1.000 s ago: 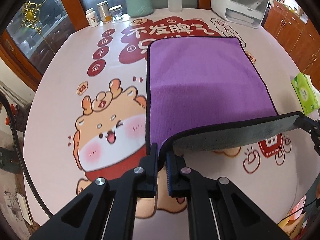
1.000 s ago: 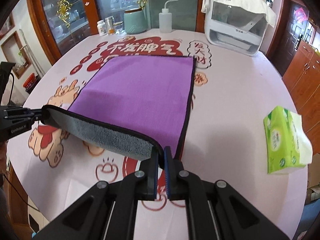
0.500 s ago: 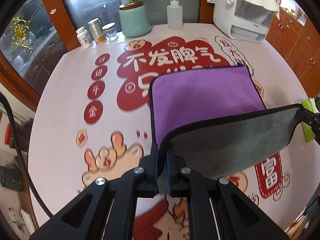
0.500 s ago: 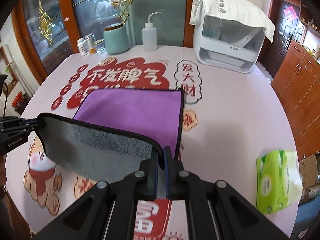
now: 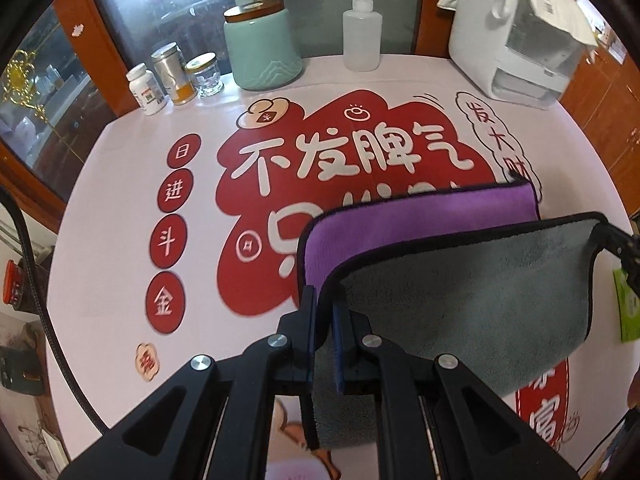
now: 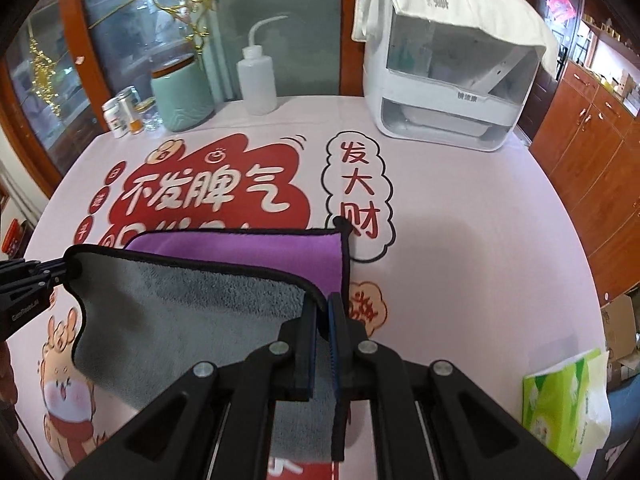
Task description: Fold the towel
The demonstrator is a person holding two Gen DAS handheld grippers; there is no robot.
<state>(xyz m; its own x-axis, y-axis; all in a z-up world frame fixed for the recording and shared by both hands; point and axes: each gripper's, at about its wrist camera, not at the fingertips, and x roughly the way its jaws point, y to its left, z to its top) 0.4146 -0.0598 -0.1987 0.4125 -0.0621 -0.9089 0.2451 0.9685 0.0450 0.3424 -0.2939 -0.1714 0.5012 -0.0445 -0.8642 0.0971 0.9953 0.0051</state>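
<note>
The towel [image 5: 460,296] [image 6: 192,320], purple on one face and grey on the other with a black hem, lies partly on the bench [image 5: 120,208] [image 6: 460,240] over its red printed lettering, and partly in the air. We hold its near edge raised: our left hand-held gripper [image 5: 325,320] is clamped on one near corner, its two fingers pressed narrow on the hem, and our right hand-held gripper [image 6: 323,320] is clamped likewise on the other near corner. Both point forward and slightly down toward the lettering, level with each other, and each shows in the other's view at the far end of the lifted hem. The lifted half shows its grey side to us and sags between the two corners; the purple half lies flat beyond it, its far edge just below the lettering. The raised hem, the long axis we can see, runs side to side, parallel to the far edge. A green tissue pack [image 6: 564,400] sits well to the right of the towel.
</note>
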